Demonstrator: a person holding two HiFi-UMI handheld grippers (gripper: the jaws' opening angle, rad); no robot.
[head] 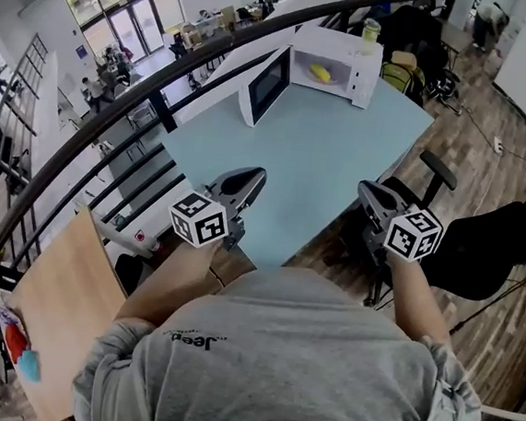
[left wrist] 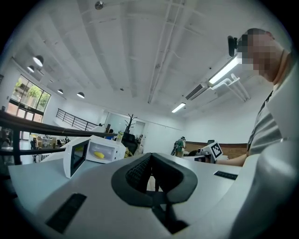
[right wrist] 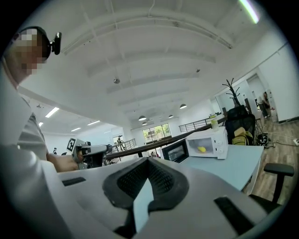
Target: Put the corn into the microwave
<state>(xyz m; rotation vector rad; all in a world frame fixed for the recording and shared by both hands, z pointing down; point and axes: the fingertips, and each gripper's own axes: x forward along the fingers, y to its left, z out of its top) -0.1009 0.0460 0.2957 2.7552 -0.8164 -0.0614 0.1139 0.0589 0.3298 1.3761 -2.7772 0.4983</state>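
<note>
Right tool point(head: 366, 190) (seemingly) past table point(head: 323, 164) edge

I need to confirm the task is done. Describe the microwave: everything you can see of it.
The microwave is a white, boxy unit that looks like painted metal or plastic. It stands upright at the far end of the light blue table. Its door, white-framed with a dark window, is swung wide open to the left in the head view. The yellow corn lies on the floor of the pale cavity.
</note>
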